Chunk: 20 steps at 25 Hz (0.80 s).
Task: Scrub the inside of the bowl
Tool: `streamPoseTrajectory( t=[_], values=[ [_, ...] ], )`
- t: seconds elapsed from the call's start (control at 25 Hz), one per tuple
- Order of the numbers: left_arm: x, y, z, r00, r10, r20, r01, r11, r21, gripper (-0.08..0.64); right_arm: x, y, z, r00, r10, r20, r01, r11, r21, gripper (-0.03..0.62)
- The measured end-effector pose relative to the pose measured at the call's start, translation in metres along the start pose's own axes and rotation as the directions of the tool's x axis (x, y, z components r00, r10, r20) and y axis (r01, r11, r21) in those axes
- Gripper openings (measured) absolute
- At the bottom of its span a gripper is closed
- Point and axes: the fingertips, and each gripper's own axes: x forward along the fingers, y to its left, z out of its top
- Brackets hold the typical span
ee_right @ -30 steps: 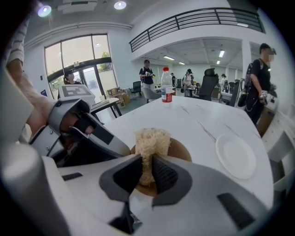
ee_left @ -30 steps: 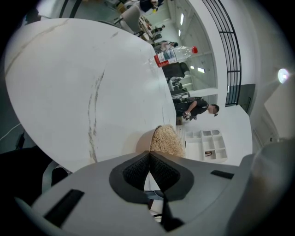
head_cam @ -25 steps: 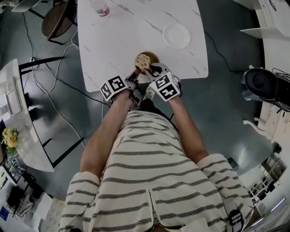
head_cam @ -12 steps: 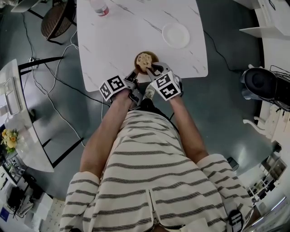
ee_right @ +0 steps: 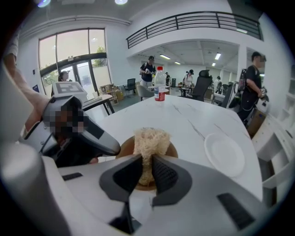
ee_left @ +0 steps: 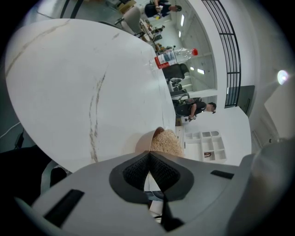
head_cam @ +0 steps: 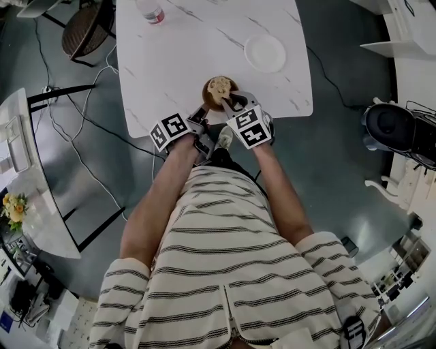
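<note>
Bowl: at the table's near edge, before us.
Right gripper: we clamp the scrubber, set inside the bowl.
Left gripper: we pinch the bowl's rim, jaws closed on it.

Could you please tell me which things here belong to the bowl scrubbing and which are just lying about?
In use: bowl; scrubber, clamped in the right tool; left tool, holding the bowl's rim.
Lying about: white plate; water bottle. Both stand on the table.
</note>
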Motion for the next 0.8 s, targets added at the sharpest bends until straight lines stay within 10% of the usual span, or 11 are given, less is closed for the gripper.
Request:
streamPoseTrajectory(
  t=[0.8],
  values=[
    [0.005,-0.005,0.003,1.0,-0.015,0.0,0.015,1.0,0.001,0.025,-0.007,-0.005,0.015,0.996,0.005,0.087,-0.014,0.995,0.103,0.069]
  ],
)
